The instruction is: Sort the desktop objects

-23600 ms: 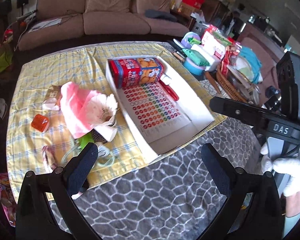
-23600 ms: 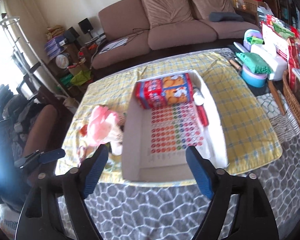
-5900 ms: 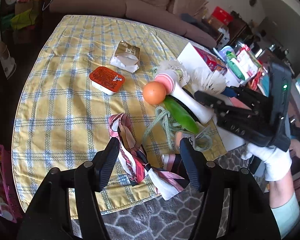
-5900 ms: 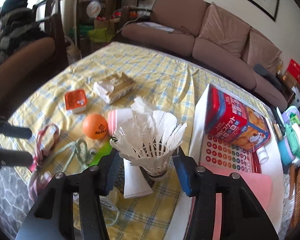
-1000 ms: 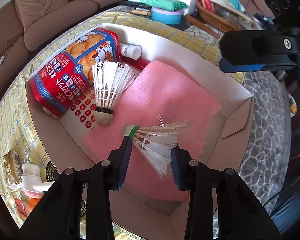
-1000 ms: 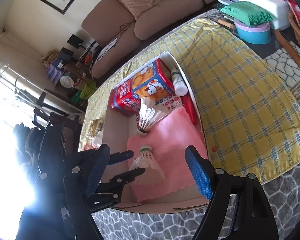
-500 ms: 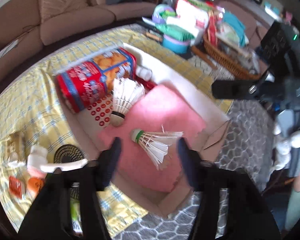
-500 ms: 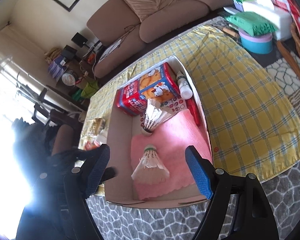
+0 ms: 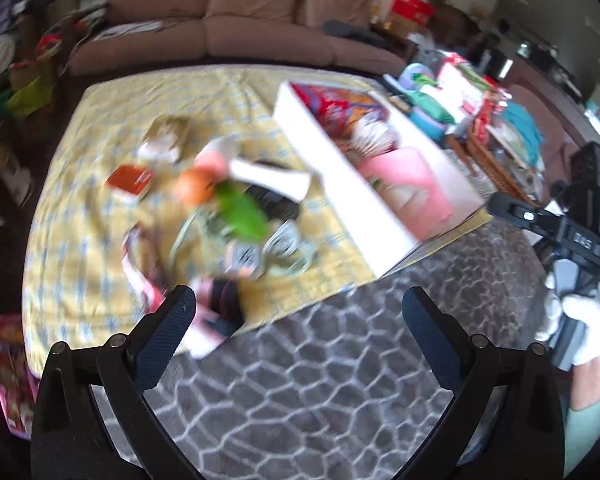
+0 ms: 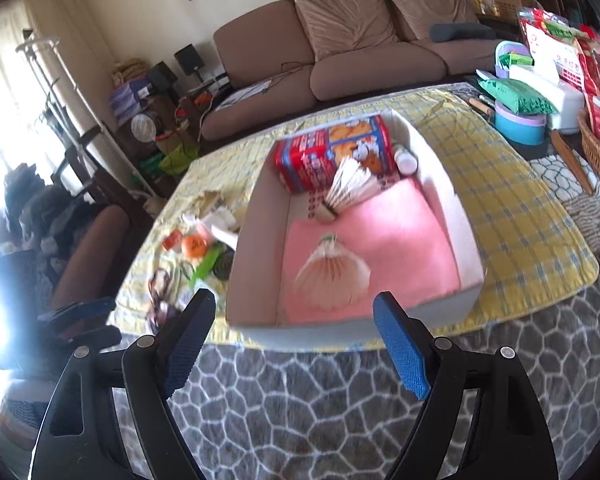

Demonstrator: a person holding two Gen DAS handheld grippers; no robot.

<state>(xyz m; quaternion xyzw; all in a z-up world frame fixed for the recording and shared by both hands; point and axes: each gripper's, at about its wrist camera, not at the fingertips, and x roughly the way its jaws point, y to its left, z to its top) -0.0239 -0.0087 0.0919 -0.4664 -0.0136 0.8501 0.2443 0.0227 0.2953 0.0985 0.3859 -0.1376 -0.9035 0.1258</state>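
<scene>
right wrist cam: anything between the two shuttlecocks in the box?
Nothing. In the right wrist view only bare pink cloth lies between the far shuttlecock and the near shuttlecock inside the white box.

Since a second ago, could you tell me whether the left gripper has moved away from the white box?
Yes. The left gripper has pulled back out of the white box toward the near table edge; the green-banded shuttlecock lies released on the pink cloth.

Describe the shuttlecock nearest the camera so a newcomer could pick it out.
Find the white box on the yellow cloth. On the pink cloth inside it lies the near shuttlecock, green-banded cork pointing away; the other shuttlecock leans by the red biscuit pack.
</scene>
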